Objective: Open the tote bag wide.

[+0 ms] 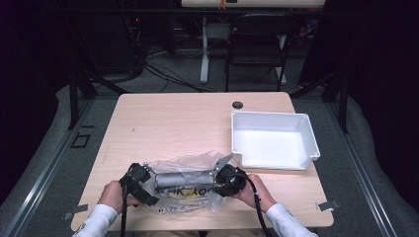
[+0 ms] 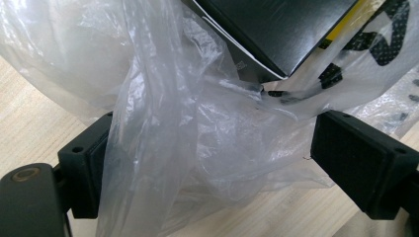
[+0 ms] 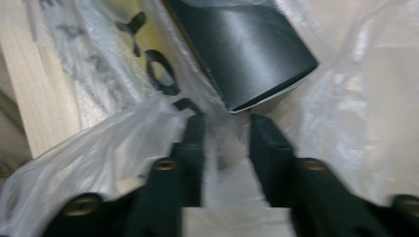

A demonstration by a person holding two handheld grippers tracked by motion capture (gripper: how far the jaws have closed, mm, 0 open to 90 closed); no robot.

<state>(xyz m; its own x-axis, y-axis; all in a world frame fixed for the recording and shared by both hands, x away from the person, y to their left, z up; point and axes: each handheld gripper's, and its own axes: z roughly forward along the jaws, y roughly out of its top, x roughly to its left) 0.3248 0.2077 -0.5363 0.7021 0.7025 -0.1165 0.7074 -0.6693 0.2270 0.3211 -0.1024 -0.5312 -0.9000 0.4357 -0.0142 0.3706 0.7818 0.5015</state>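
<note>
Two hands coming in from the near edge of the tabletop [image 1: 163,118], each wrapped around a hand-held gripper. Left hand-held gripper [image 1: 140,181] sitting at the left end of a clear plastic bag [image 1: 190,165], right hand-held gripper [image 1: 228,178] at its right end, both low over the near part of the wood. Lying across between them, inside the bag: a long dark grey box [image 1: 183,178], with yellow and black print showing beneath it through the film.

From the left gripper view: left hand-held gripper [image 2: 207,163] standing spread wide, crumpled plastic bag [image 2: 188,128] bunching loosely in the gap, box [image 2: 276,29] corner just beyond, not touched by either jaw.

From the right gripper view, somewhat blurred: right hand-held gripper [image 3: 225,148] drawn fairly close, a fold of plastic bag [image 3: 341,118] running between the jaws; cannot tell whether actually pinching it. Box [image 3: 247,54] end just ahead of the tips.

Resting on the right of the tabletop, well apart from the bag: a white tray [image 1: 237,133].
</note>
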